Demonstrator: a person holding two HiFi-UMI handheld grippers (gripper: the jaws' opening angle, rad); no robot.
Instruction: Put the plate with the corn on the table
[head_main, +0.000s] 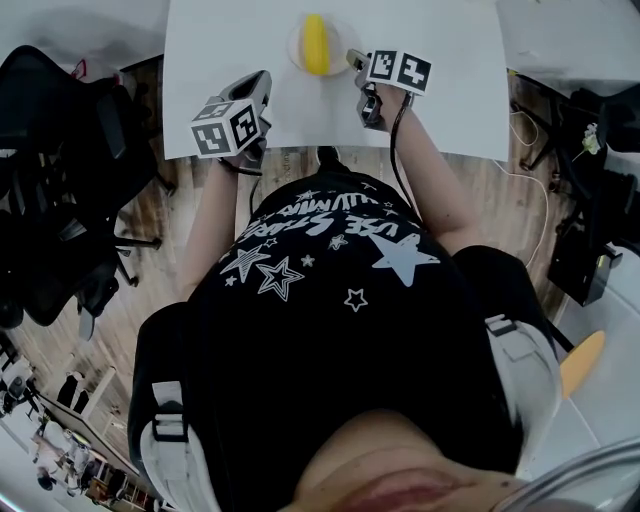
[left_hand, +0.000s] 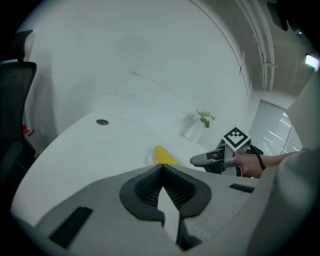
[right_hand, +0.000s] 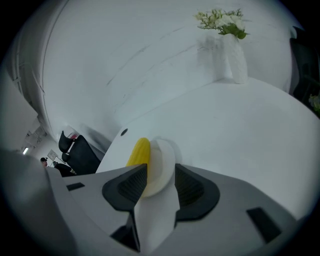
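A small white plate (head_main: 297, 50) with a yellow cob of corn (head_main: 316, 42) rests on the white table (head_main: 440, 110), at its far middle. My right gripper (head_main: 353, 58) is at the plate's right rim. In the right gripper view the plate's edge (right_hand: 162, 167) lies between the spread jaws, with the corn (right_hand: 139, 151) by the left pad and a gap at the right pad, so the right gripper (right_hand: 160, 176) is open. My left gripper (head_main: 264, 82) hovers left of the plate, empty. Its tips (left_hand: 161, 167) meet, and the corn (left_hand: 164, 155) shows beyond them.
A white vase of flowers (right_hand: 234, 59) stands far back on the table. A small round hole (left_hand: 102, 122) marks the tabletop. Black office chairs (head_main: 60, 200) crowd the floor to the left, and cables and dark gear (head_main: 585, 250) lie to the right.
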